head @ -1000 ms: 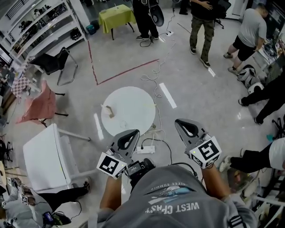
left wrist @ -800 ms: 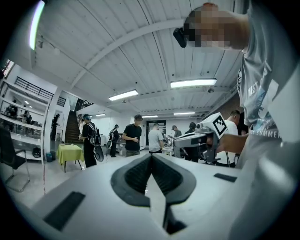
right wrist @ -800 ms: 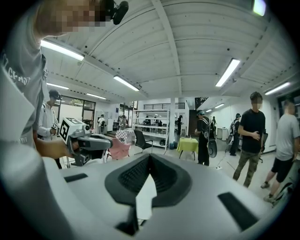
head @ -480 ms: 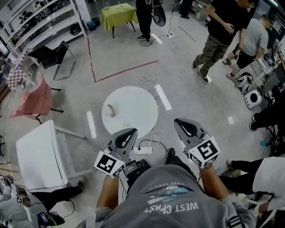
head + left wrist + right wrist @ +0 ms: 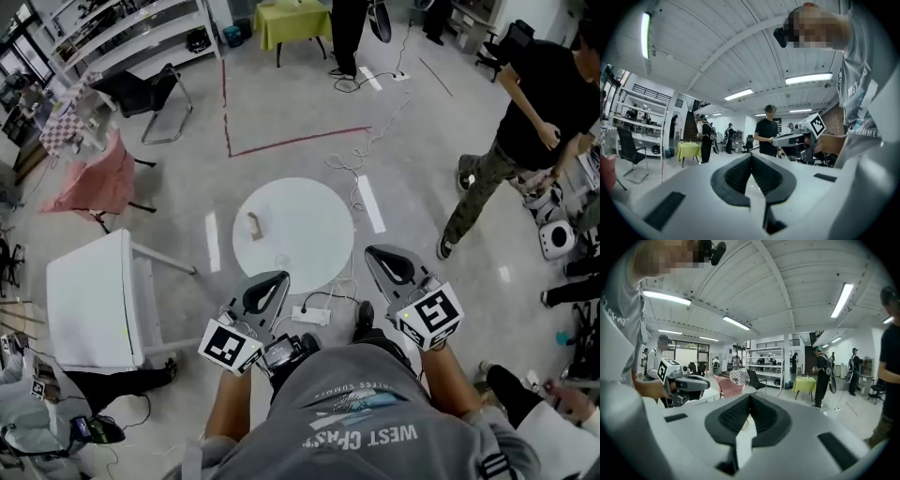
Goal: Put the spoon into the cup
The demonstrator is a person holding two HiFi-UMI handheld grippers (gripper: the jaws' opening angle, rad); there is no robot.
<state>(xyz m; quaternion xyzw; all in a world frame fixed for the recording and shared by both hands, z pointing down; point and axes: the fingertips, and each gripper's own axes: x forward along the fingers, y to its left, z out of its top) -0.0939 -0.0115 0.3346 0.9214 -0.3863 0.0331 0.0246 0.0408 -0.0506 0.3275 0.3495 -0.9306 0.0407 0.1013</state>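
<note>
A round white table [image 5: 309, 211] stands on the floor ahead of me. On it lie a small brown spoon-like piece [image 5: 255, 225] at the left and a faint clear cup [image 5: 280, 262] near the front edge. My left gripper [image 5: 274, 281] hangs just short of the table's front edge, shut and empty. My right gripper [image 5: 382, 255] is level with it off the table's right side, also shut and empty. In the left gripper view the left gripper [image 5: 751, 159] has its pads meeting. The right gripper view shows the same for the right gripper [image 5: 749, 399].
A white rectangular table [image 5: 89, 300] stands at the left. A power strip [image 5: 312, 315] and cables lie on the floor below the round table. A person in black [image 5: 525, 122] walks at the right. Chairs [image 5: 155, 94], a pink-covered seat [image 5: 94, 183] and a green table [image 5: 295, 19] stand farther off.
The view has shifted, so the round table now sits further right and nearer. A person in black has walked to the right. Both grippers keep their pose, shut.
</note>
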